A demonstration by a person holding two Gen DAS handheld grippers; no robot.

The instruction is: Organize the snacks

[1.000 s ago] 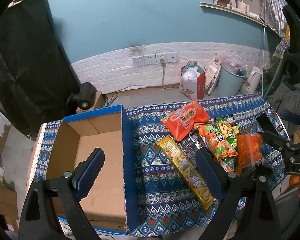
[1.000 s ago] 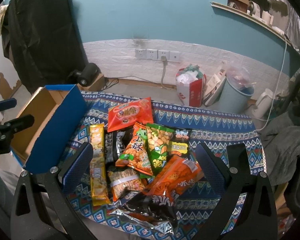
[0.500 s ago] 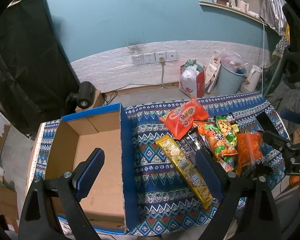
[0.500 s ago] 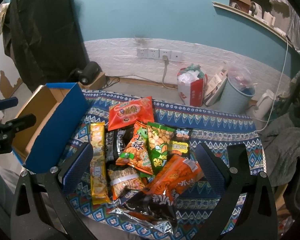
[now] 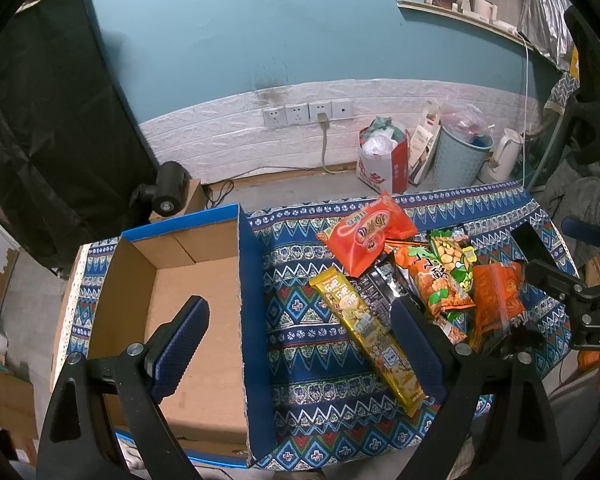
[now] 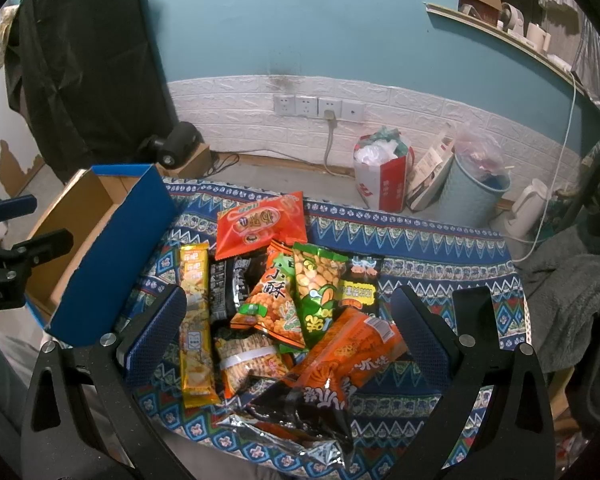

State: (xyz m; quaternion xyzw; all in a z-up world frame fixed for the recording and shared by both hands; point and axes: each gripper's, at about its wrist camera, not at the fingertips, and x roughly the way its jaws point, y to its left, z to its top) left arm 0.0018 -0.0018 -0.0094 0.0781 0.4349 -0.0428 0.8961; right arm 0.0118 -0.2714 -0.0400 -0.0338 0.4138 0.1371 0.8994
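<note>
Patterned tablecloth point(image 6: 420, 240), snack pile point(image 6: 284, 300), both claws wide open, empty

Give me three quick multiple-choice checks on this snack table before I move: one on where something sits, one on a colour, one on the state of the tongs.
1. Where does the cardboard box sit relative to the snack pile?
A. To its left
B. To its right
C. On top of it

2. What colour is the long snack bar nearest the box?
A. Purple
B. Yellow
C. White

3. What state are the left tongs and right tongs in?
A. Both open, holding nothing
B. Both shut on snacks
C. Left open, right shut on a bag

Answers: 1 A, the box lies left of the pile in both views. 2 B, its wrapper is yellow. 3 A, the fingers stand wide apart with nothing clamped between them.
</note>
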